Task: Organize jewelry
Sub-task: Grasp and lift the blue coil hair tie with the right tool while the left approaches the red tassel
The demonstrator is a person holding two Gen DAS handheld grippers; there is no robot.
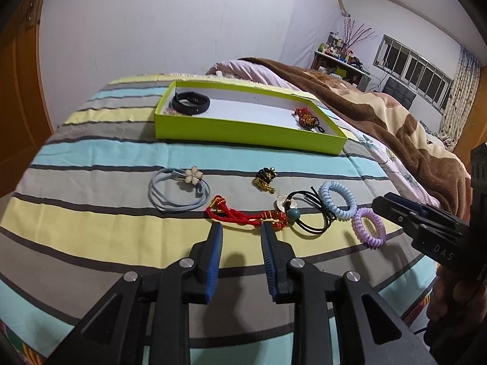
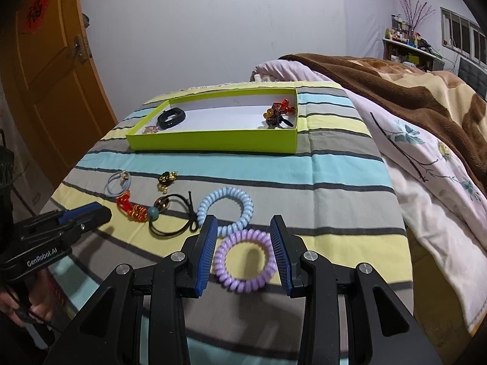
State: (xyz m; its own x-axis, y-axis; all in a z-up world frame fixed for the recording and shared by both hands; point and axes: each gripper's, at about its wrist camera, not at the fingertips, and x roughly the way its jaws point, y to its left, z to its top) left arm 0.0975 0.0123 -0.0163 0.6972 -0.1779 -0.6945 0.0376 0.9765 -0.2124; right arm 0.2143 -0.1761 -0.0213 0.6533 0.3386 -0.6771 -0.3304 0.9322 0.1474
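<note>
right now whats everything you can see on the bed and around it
box: 1, lime green, white inside, far part of striped sheet
wristband: 1, black, box's left end
beaded charm: 1, red and amber, box's right end
flower hair tie: 1, pale blue, cream flower, sheet, left
gold-black charm: 1, sheet, middle
red cord bracelet: 1, just ahead of left tool
black hair tie: 1, teal bead, beside bracelet
spiral hair ties: 2, light blue, purple, touching; purple between right tool's fingers
blanket: 1, brown, right
door: 1, orange, left
left tool: open, empty
right tool: open around purple tie
</note>
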